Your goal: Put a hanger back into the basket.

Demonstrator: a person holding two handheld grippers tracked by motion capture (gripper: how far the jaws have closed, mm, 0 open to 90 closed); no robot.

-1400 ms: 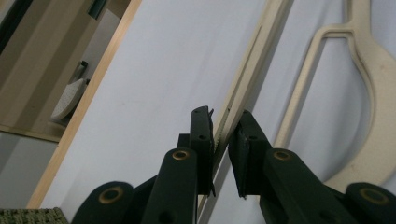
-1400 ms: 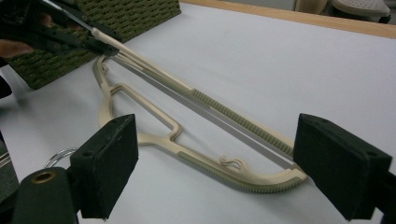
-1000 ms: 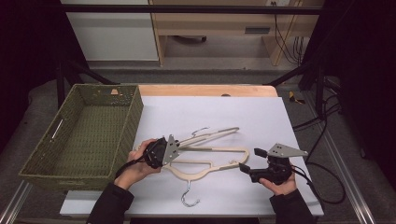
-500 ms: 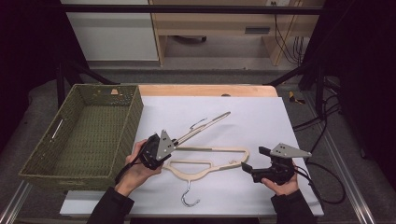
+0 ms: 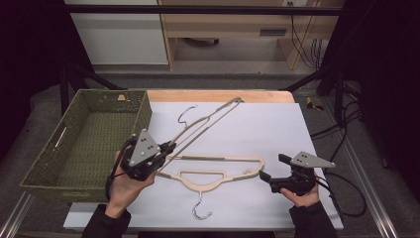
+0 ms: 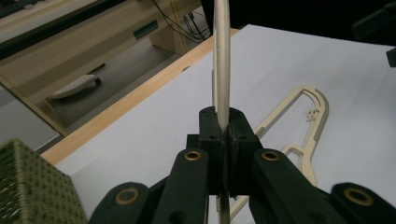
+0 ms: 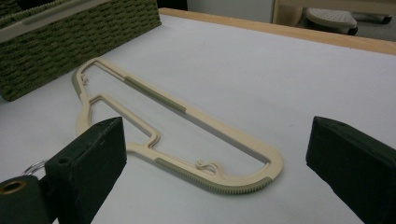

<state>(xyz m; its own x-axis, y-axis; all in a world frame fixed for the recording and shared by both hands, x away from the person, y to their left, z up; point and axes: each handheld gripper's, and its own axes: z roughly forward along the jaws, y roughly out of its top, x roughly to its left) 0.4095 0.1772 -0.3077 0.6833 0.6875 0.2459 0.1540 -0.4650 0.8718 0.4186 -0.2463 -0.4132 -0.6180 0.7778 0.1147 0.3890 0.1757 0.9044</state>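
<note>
Wicker basket (image 5: 81,144): sits at my far left, half off the white sheet, nothing visible inside. I judge it's where the hangers are headed.

Left gripper (image 5: 166,148): my jaws are clamped tight on one end of the lifted hanger (image 5: 205,121). In the left gripper view its beige bar (image 6: 221,60) runs straight up out of the closed pads, so the grip is on the thin edge.

Lifted hanger: tilted up off the table, far end and metal hook (image 5: 185,113) pointing away from me, clear of the basket rim. Held by the end, I reckon, so it swings over sideways.

Second hanger (image 5: 218,171): lying flat in front of me, hook (image 5: 199,208) toward my edge of the table.

Right gripper (image 5: 265,177): jaws spread wide and have just been opening, nothing between the pads. In the right gripper view the flat hanger's rounded, ribbed end (image 7: 252,179) lies just ahead between the jaws; looks like a release.

Surface: white sheet (image 5: 277,129) over a wooden table (image 5: 218,95).

Room: dim, pale cabinets (image 5: 119,34) behind, cables (image 5: 302,34) trailing right.
</note>
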